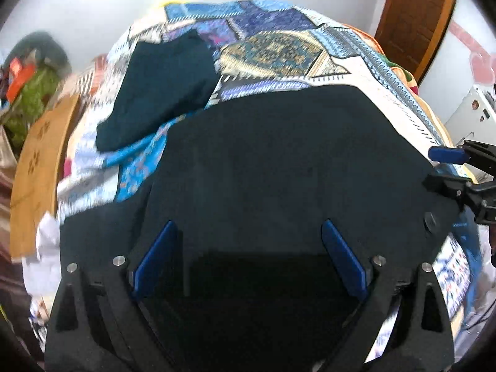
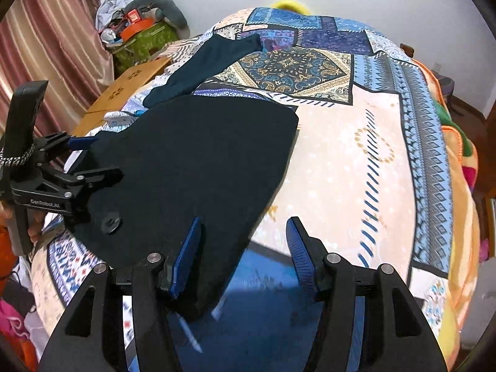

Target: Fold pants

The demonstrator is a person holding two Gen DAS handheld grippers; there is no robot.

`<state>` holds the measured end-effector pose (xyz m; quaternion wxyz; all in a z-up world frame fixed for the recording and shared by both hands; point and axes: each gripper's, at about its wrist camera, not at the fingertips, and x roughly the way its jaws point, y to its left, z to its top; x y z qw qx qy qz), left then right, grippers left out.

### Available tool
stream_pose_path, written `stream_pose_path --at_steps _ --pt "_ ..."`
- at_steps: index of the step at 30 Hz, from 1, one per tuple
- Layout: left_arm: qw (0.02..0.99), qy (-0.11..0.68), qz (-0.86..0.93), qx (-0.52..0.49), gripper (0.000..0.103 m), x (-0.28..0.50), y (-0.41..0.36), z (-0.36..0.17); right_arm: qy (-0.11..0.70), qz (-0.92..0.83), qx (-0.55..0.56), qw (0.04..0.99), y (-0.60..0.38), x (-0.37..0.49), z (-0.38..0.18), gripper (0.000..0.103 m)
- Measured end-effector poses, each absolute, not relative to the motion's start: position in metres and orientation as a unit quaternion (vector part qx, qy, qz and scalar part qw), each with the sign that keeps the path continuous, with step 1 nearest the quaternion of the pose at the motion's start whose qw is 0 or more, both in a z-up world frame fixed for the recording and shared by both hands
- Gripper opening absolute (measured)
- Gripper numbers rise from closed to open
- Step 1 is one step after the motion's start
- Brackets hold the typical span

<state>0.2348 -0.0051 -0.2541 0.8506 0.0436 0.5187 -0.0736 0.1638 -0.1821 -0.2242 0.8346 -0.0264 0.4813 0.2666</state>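
Dark navy pants point(image 1: 279, 161) lie spread on a patterned bedspread point(image 1: 279, 52); in the right wrist view the pants point(image 2: 198, 161) fill the left middle, with one leg point(image 2: 210, 62) running to the far left. My left gripper point(image 1: 248, 238) is open, low over the near part of the pants, nothing between its blue pads. My right gripper point(image 2: 245, 238) is open over the pants' near right edge, its left pad point(image 2: 186, 254) above the cloth. The left gripper also shows in the right wrist view point(image 2: 93, 158), and the right gripper in the left wrist view point(image 1: 446, 167).
The bedspread point(image 2: 356, 142) covers the whole bed. A wooden board point(image 2: 124, 90) leans at the bed's left side. A green bag with clutter point(image 2: 142, 37) and a pink curtain point(image 2: 46, 46) stand at the far left. A wooden door point(image 1: 415, 18) is at the far right.
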Motion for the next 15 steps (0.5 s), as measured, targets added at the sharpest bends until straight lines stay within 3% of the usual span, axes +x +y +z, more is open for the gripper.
stream_pose_path --at_steps 9,15 --pt "0.877 0.479 0.029 -0.002 0.096 0.185 0.081 -0.203 0.410 0.286 -0.031 0.866 -0.155 0.148 -0.164 0.053" --pt "0.856 0.497 0.091 -0.114 0.101 0.142 0.163 -0.217 0.380 0.318 -0.071 0.866 -0.102 0.144 -0.156 0.054"
